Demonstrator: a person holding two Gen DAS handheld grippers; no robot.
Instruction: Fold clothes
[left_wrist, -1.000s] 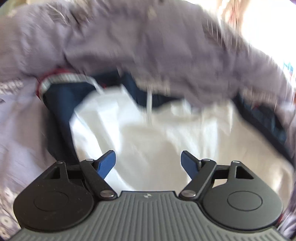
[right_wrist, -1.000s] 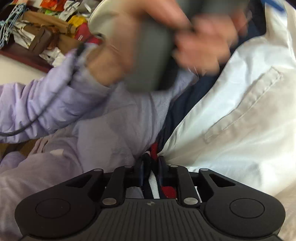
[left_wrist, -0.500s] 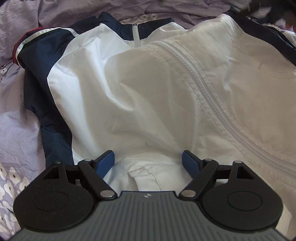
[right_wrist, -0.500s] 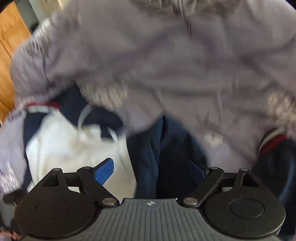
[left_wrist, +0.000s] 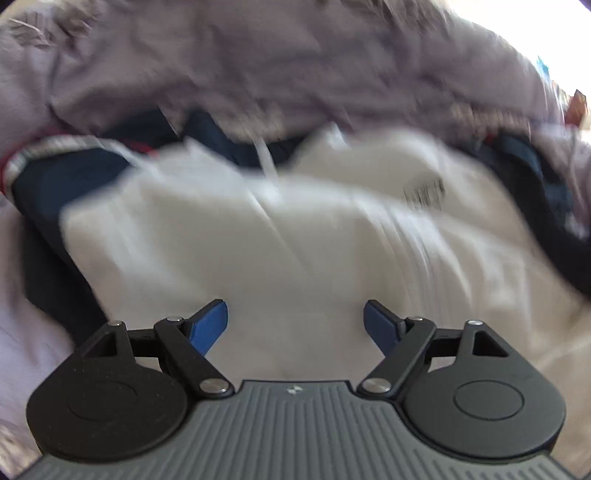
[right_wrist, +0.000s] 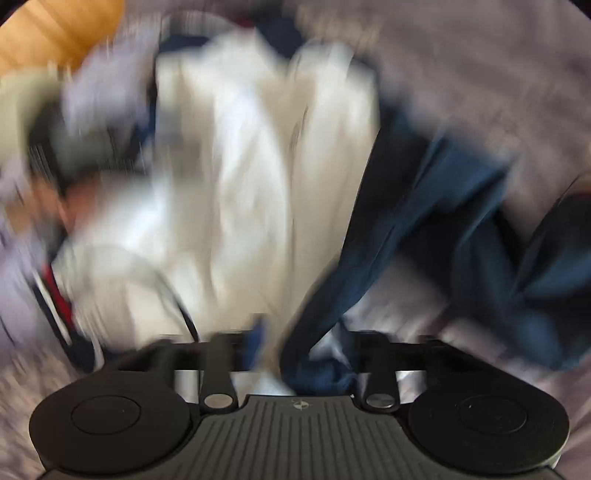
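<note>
A white jacket with navy sleeves (left_wrist: 295, 240) lies spread on a lilac sheet (left_wrist: 258, 66); both views are blurred by motion. My left gripper (left_wrist: 295, 321) hovers open over the white front panel, with nothing between its blue pads (left_wrist: 210, 325). In the right wrist view the jacket (right_wrist: 240, 184) runs away from me, and a navy sleeve (right_wrist: 424, 221) trails to the right. My right gripper (right_wrist: 303, 339) sits low at the jacket's near edge. Its jaws are opening, and white and navy fabric lies bunched between them.
The lilac sheet (right_wrist: 480, 74) surrounds the jacket on every side. A striped red, white and navy cuff (right_wrist: 55, 295) shows at the left. A blurred hand with a grey device (right_wrist: 55, 147) is at the far left, with wooden furniture (right_wrist: 55, 29) behind.
My right gripper was shut on the striped cuff, let it go, opened and swung over the jacket's near edge. The left gripper stayed open and shifted over the white panel.
</note>
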